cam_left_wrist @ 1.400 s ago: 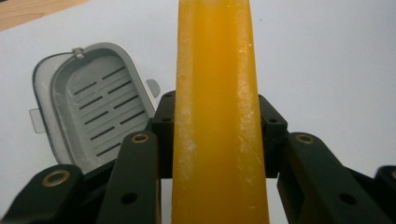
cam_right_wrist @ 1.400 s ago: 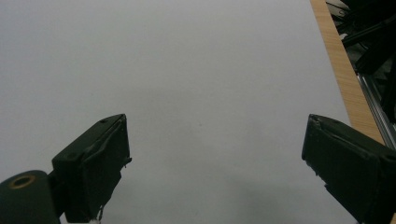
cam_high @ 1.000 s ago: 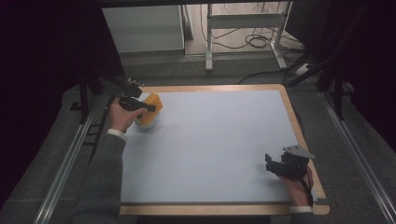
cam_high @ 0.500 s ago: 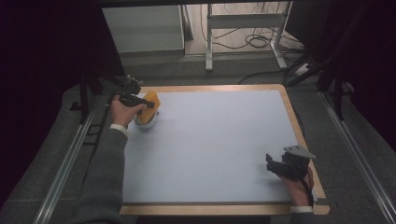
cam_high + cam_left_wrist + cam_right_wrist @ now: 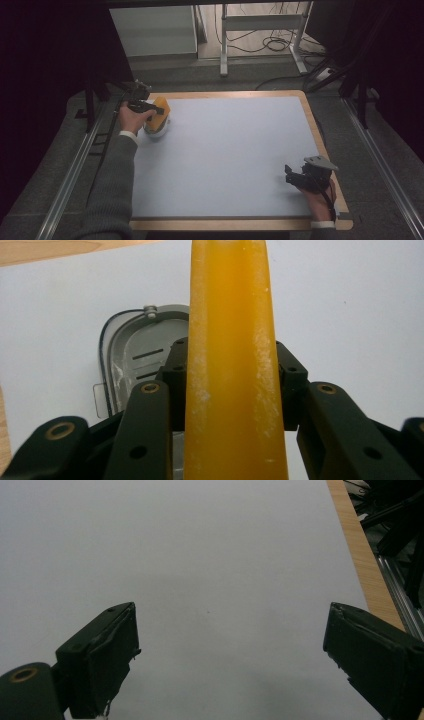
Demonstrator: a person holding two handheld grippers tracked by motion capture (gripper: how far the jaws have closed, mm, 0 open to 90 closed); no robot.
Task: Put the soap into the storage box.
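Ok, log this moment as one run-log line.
left gripper: shut on flat orange plastic piece | above clear grey container | right gripper: open, nothing between jaws | pale blue mat

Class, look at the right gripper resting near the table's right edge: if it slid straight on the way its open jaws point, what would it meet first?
Probably nothing: ahead of the right gripper lies only the bare grey mat. The way looks free as far as the right gripper view shows, though depth is hard to judge.

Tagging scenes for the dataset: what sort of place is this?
Most likely a lab or data-collection workspace, not a home. A wood-edged table with a plain pale mat sits between metal frame rails, dark curtains hang at both sides, and loose cables lie on the floor behind.
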